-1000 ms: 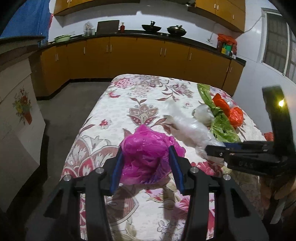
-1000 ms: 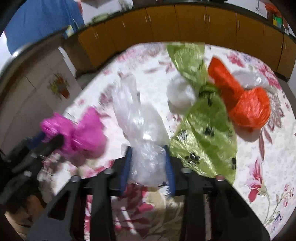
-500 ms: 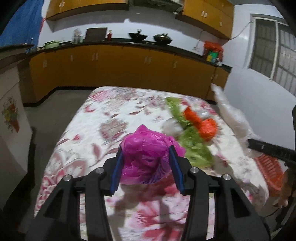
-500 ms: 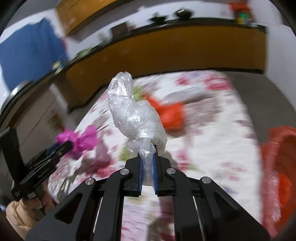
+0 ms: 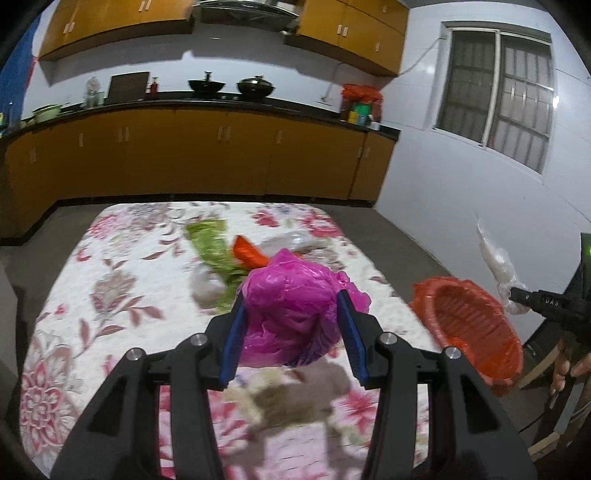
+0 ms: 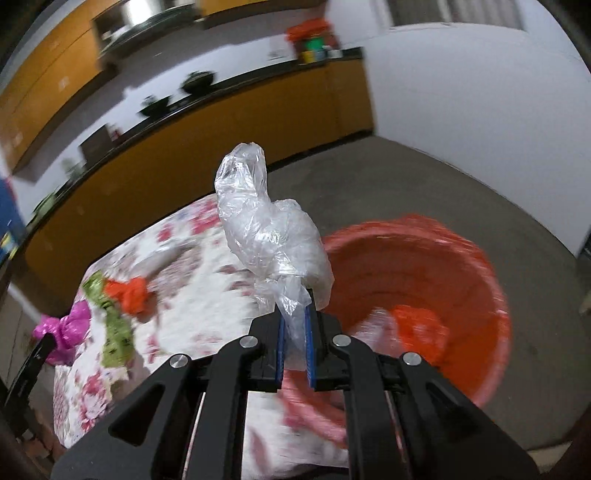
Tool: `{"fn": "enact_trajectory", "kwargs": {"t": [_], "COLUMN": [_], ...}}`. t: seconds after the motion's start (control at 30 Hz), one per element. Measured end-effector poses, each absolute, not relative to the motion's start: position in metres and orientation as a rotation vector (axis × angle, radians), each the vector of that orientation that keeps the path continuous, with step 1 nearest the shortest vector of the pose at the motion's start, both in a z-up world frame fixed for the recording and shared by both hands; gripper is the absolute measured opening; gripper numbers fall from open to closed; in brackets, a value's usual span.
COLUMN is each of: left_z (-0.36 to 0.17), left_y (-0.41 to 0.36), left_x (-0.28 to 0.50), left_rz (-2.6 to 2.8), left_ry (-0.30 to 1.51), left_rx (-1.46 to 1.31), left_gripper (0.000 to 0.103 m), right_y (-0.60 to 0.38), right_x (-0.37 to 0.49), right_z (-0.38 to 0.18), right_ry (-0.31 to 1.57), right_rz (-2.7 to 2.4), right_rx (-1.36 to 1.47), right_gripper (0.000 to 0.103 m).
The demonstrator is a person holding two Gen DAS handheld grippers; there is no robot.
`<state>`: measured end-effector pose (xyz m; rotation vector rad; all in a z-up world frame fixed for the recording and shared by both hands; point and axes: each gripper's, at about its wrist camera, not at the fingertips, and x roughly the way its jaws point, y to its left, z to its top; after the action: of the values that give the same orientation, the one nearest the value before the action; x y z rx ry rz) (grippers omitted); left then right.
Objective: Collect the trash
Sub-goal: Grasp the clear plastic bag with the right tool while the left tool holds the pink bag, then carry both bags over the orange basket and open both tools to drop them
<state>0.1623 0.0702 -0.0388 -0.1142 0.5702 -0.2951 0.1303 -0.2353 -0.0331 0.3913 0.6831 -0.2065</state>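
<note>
At the centre of the left wrist view, the left gripper clamps a crumpled magenta plastic bag above the floral-clothed table. In the right wrist view, the right gripper pinches a clear crinkled plastic bag at frame centre, beside the round orange basket at right, which holds orange scrap.

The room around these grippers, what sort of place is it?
Most likely a home kitchen: orange-brown cabinets line the wall, two black woks sit on the dark countertop, and a range hood hangs above.
</note>
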Motion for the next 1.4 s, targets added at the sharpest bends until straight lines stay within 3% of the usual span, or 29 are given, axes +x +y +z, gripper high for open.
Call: {"fn": "enact_trajectory", "kwargs": {"t": [1.4], "left_z": [-0.036], "left_y": [-0.153], "left_x": [0.185], "left_rz": [-0.69], "left_ry": [0.602], "left_rx": [-0.05], "left_gripper": [0.048], "right_y": [-0.314], "right_x": [0.098], "right_z": [-0.03], "right_ry": [0.62], "right_rz": [-0.285], "right_rx": [0.509], "right_gripper": [0.01]}}
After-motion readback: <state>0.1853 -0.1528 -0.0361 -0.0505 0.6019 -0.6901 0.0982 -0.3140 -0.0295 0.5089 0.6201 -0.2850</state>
